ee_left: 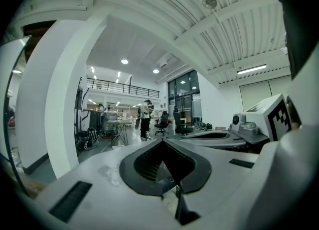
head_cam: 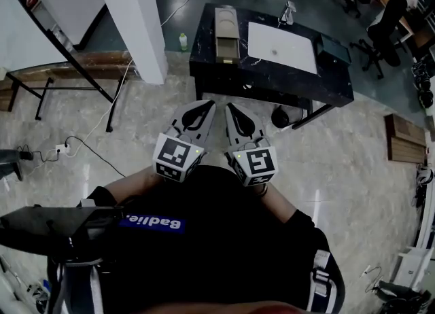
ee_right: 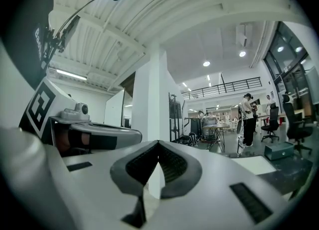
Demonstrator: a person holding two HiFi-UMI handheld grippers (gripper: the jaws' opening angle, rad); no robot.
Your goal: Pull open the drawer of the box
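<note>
Box [head_cam: 226, 30]: we log one long, narrow tan unit lying flat, its length running 12 to 6 o'clock. It sits at the 9 o'clock end of the black table [head_cam: 207, 61], toward 12 o'clock in the head view. We cannot tell whether its drawer is shut or drawn out.

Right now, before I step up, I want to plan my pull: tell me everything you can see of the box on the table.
The box is long, narrow and tan, wood-like, near the left end of the dark table, beside a white mat, its long side running away from the person. Its far part looks paler; whether the drawer is out cannot be told. Only the table touches it; the left gripper and right gripper, both shut, are held short of it.
</note>
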